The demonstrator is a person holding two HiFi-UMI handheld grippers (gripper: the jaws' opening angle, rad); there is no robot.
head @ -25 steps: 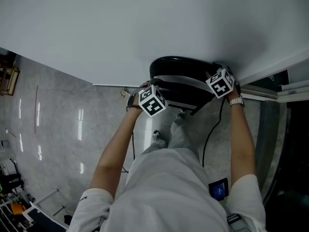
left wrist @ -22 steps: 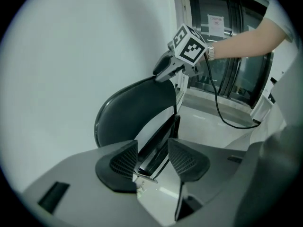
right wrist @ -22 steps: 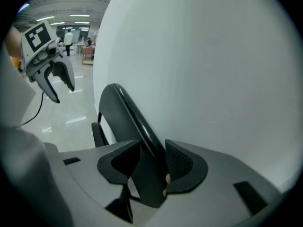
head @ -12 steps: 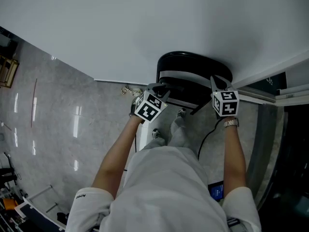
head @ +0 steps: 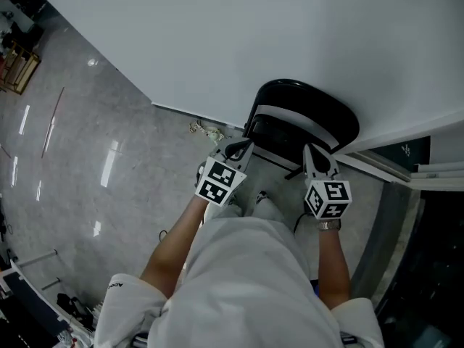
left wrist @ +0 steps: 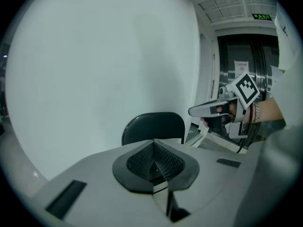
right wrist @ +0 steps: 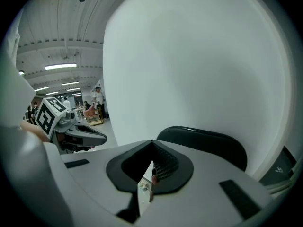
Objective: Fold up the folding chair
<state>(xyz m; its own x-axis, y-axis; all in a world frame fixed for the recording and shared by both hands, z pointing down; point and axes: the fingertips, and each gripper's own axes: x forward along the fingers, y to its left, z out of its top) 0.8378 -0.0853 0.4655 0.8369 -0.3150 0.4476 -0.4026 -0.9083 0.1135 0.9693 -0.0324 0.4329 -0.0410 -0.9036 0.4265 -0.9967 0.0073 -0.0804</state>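
Note:
The black folding chair [head: 304, 101] stands folded flat against the white wall, its seat raised behind the backrest. My left gripper [head: 236, 151] hovers just short of the chair's left side, touching nothing. Its jaws have just been closing and are shut, with nothing between them. My right gripper [head: 315, 156] hangs shut in front of the chair's right side, also holding nothing. In the left gripper view the chair's back [left wrist: 154, 126] rises beyond my left gripper [left wrist: 154, 144], and the right gripper [left wrist: 208, 110] shows at the right. In the right gripper view the chair's back [right wrist: 208, 145] sits beyond my right gripper [right wrist: 152, 144].
The white wall [head: 239, 35] runs behind the chair. A small tangle of cable [head: 208, 131] lies on the grey tiled floor [head: 94, 143] at the wall's foot. A dark doorway with metal frames [head: 428, 216] lies to the right. The person's feet [head: 254, 198] stand just before the chair.
Both grippers have drawn back from the chair's sides toward the person and their jaws have shut. The chair stays leaning on the wall.

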